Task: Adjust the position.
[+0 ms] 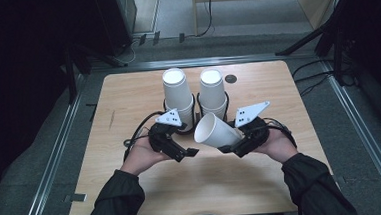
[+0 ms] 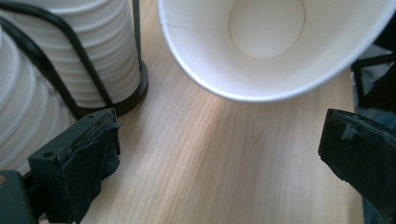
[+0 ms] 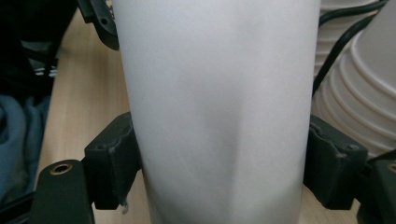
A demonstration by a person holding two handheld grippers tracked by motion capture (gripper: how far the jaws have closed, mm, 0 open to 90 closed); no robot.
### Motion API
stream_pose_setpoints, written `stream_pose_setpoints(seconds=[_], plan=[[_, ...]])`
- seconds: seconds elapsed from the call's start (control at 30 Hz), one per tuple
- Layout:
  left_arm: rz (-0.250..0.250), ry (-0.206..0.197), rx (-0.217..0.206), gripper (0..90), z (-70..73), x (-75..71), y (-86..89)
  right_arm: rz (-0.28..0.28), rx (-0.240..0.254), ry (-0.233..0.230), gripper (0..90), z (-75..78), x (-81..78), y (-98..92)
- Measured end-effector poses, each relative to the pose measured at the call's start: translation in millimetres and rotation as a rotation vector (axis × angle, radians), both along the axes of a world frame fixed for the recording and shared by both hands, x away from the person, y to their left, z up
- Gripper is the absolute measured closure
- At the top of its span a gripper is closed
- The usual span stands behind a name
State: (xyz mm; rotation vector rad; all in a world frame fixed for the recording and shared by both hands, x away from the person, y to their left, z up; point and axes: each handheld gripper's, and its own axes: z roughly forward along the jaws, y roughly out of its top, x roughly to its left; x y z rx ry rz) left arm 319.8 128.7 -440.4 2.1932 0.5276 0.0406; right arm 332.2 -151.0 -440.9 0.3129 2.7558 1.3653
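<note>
In the high view, the right gripper (image 1: 229,146) sits right of centre in the frame with its jaws clamped on a single white paper cup (image 1: 217,131). The cup lies tilted on its side above the table (image 1: 127,96), with its open mouth toward the left of the frame. In the right gripper view, both black jaws press against the cup's wall at lower left and lower right, and the wall is slightly dented between them. The left gripper (image 1: 187,154) is at centre left of the high view. In the left gripper view its jaws stand wide apart at the lower corners with only bare tabletop between them, and the cup's open mouth (image 2: 275,46) fills the upper right. Two stacks of inverted cups (image 1: 177,90) stand in black wire holders (image 1: 196,101) just above the grippers.
</note>
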Motion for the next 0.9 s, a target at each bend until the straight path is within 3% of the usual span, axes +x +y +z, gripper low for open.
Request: stream_pose_setpoints(seconds=[0.13,0.23,0.5,0.67,0.8,0.9], plan=[[-0.030,0.002,-0.073,0.0,3.7,-2.9,-2.7,0.018,0.033,0.004,21.7,2.4,-2.2,1.5],[-0.044,0.014,-0.102,0.0,4.8,-3.8,-6.2,0.034,0.052,0.008,21.7,2.6,-3.3,4.5],[-0.059,0.085,-0.146,0.0,2.0,-2.7,-14.8,0.080,0.070,0.035,21.7,-1.8,-6.9,17.8],[-0.066,0.084,-0.150,0.0,1.4,-4.1,-18.6,0.103,0.067,0.047,21.8,-3.9,-8.9,26.3],[-0.065,0.059,-0.161,12.1,2.2,-7.1,-17.7,0.099,0.048,0.056,22.0,-6.3,-9.2,30.0],[-0.063,0.066,-0.163,13.8,3.0,-7.1,-17.0,0.101,0.052,0.052,22.2,-5.6,-9.2,29.5]])
